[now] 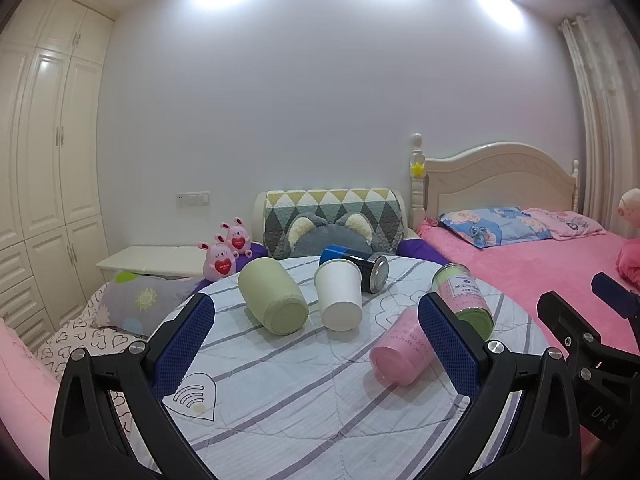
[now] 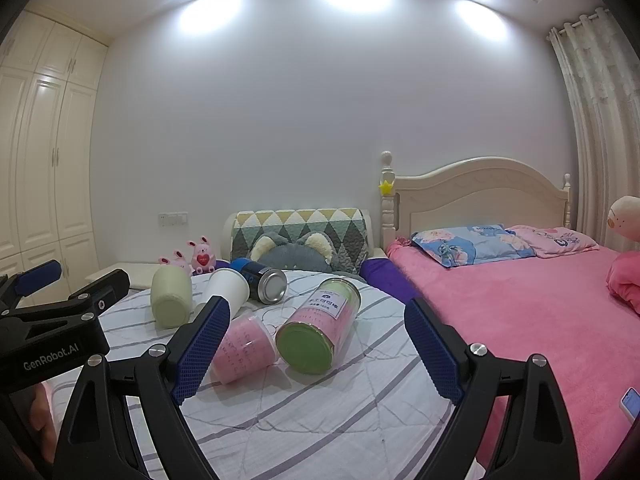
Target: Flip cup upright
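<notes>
Several cups lie on their sides on a striped quilt (image 1: 280, 392). A pale green cup (image 1: 272, 298) and a white paper cup (image 1: 339, 296) lie bottoms toward me. Behind them lies a dark blue metal cup (image 1: 360, 266). A pink cup (image 1: 402, 350) and a green-bottomed jar (image 1: 466, 296) lie to the right. My left gripper (image 1: 316, 344) is open and empty, hovering in front of the cups. My right gripper (image 2: 316, 354) is open and empty, with the pink cup (image 2: 244, 346) and the jar (image 2: 316, 324) between its fingers' line of sight.
A pink bed (image 2: 520, 320) with pillows lies to the right. Two pink plush rabbits (image 1: 226, 252), a grey plush cushion (image 1: 328, 236) and a patterned headboard (image 1: 332, 208) sit behind the cups. A white wardrobe (image 1: 44, 160) stands at the left. A phone (image 2: 630, 402) lies on the pink bed.
</notes>
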Demonstrator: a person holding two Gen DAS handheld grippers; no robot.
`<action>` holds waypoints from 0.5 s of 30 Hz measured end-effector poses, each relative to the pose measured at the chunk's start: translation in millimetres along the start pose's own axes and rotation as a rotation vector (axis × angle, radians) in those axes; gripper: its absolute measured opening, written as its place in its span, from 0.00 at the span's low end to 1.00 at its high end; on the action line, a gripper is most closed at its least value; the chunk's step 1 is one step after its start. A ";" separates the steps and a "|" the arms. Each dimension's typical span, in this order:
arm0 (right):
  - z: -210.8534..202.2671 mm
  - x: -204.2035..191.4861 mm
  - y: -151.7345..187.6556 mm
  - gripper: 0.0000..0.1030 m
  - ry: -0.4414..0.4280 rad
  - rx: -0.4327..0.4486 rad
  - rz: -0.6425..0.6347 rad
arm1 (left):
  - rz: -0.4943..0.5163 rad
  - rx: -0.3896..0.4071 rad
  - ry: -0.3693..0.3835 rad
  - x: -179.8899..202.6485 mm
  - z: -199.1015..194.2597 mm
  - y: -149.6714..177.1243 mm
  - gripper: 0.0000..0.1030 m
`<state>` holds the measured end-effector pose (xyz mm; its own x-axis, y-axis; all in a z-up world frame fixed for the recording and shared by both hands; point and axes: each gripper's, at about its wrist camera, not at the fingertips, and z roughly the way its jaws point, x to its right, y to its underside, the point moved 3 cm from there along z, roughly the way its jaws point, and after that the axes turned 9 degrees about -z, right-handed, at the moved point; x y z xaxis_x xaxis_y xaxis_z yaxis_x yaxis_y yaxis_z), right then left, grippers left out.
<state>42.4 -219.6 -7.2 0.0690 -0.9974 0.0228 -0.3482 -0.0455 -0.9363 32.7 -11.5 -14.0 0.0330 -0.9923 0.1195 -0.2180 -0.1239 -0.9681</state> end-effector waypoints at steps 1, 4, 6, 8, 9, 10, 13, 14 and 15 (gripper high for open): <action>-0.4 0.2 0.5 0.88 -0.001 0.000 -0.001 | 0.001 0.001 -0.001 0.0 0.1 -0.1 1.00; -0.1 -0.2 1.3 0.88 -0.003 -0.001 -0.002 | 0.001 0.001 -0.005 -0.5 1.0 0.1 1.00; 0.5 -1.8 1.6 0.88 -0.002 -0.001 -0.004 | -0.002 -0.004 -0.005 -1.5 2.3 0.7 1.00; 0.7 -1.9 1.5 0.88 -0.004 -0.004 -0.003 | -0.004 -0.010 -0.006 -1.8 3.6 1.1 1.00; 0.8 -1.9 1.7 0.88 -0.005 -0.006 -0.003 | -0.005 -0.013 -0.005 -2.8 4.4 1.1 1.00; 0.9 -1.9 1.8 0.88 -0.006 -0.008 -0.003 | -0.007 -0.015 -0.004 -3.7 5.2 1.1 1.00; 5.4 -6.1 -0.1 0.88 -0.006 -0.015 -0.010 | -0.006 -0.026 -0.007 -5.6 9.9 0.0 1.00; 6.6 -7.3 -0.7 0.88 -0.008 -0.019 -0.012 | -0.005 -0.031 -0.006 -6.1 11.6 -0.3 1.00; 8.4 -8.6 -1.8 0.88 -0.012 -0.022 -0.014 | -0.003 -0.036 -0.003 -7.0 13.2 -0.5 1.00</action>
<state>50.3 -210.4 -8.7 0.0848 -0.9959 0.0312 -0.3680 -0.0604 -0.9279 45.4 -4.4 -17.2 0.0363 -0.9919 0.1217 -0.2532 -0.1269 -0.9590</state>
